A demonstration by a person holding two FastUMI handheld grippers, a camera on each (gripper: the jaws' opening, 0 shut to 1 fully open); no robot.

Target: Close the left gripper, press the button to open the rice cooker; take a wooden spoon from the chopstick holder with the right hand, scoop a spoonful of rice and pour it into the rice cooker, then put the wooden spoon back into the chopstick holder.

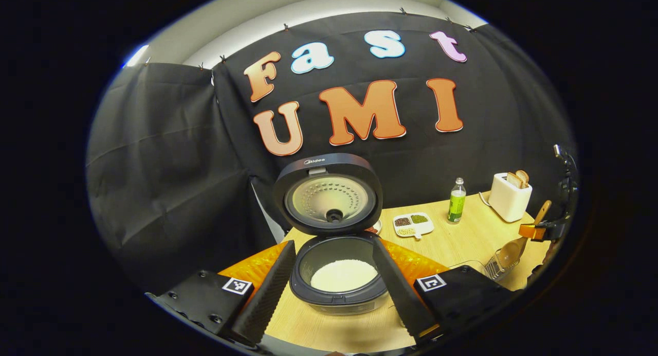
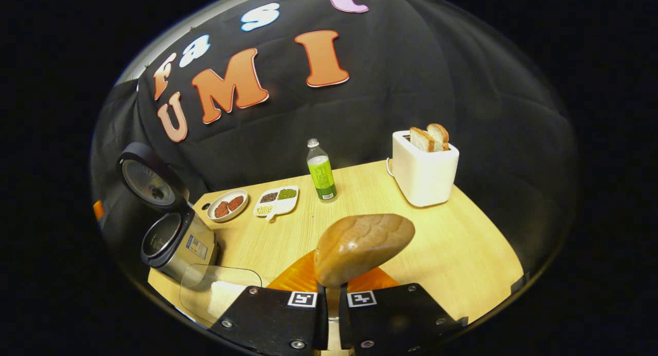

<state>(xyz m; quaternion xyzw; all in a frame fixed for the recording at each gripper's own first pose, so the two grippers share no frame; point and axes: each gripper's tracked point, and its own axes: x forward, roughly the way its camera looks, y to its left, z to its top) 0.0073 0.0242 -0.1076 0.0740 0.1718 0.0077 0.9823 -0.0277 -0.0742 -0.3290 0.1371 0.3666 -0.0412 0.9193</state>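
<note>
Here, right hand-held gripper (image 2: 329, 299) level, clamping wooden spoon (image 2: 362, 248)

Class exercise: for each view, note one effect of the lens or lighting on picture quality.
Left gripper view: fisheye bends the table edge and a ceiling light glares at upper left; right gripper view: the wooden spoon, close to the lens, looms oversized with soft highlights.

A pale wood-grain table (image 2: 452, 243) with a smooth matt surface is seen. The spoon (image 2: 362, 247) is made of polished wood with a soft sheen. The rice cooker (image 2: 177, 245) is clad in brushed metal below a dark, glossy plastic lid (image 1: 329, 191). The toaster (image 2: 424, 173) is finished in smooth white plastic. The bottle (image 2: 321, 172) is of clear plastic. A wire holder (image 1: 496, 266) is of metal.
</note>
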